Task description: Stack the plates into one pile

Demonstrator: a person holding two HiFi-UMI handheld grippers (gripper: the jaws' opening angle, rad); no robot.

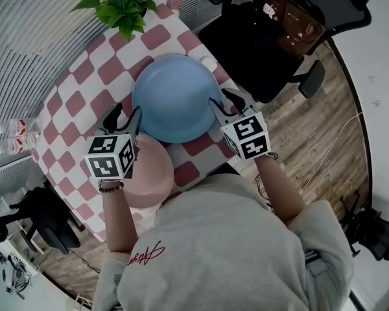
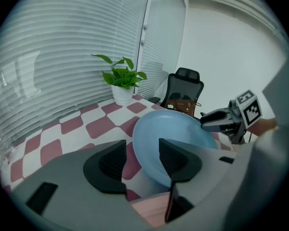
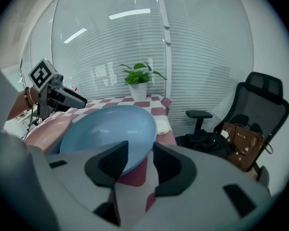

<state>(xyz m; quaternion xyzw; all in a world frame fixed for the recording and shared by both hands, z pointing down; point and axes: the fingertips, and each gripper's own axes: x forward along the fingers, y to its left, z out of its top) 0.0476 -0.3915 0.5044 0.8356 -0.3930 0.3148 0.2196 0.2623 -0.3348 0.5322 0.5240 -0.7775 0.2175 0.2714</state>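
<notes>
A pair of water bottles (image 1: 16, 135) lies off the left side of the counter (image 1: 71, 102), which wears a red-and-white checked cloth and stands against slatted blinds (image 2: 62, 57). A potted plant (image 1: 123, 5) sits at its far corner. The pink plate (image 1: 152, 173) rests by the near edge, and the blue plate (image 1: 175, 96) lies mid-counter just beyond it, its near-left rim overlapping the pink one; whether they touch I cannot tell. A small white thing (image 1: 207, 62) lies near the right edge. Right of the counter, on the wood floor (image 1: 318, 128), a black office chair (image 1: 259, 37) carries a brown bag (image 1: 298, 24).

The left tool (image 1: 126, 112) is released, its jaws apart astride the blue plate's left rim without pressing it. The right tool (image 1: 225, 101) is likewise released, the right rim in its gap.

Only the head view shows the bottles, the floor and the person's grey top (image 1: 233, 251). Only the two gripper views show each tool from the other side, and the right one alone shows ceiling lights (image 3: 130, 13)
</notes>
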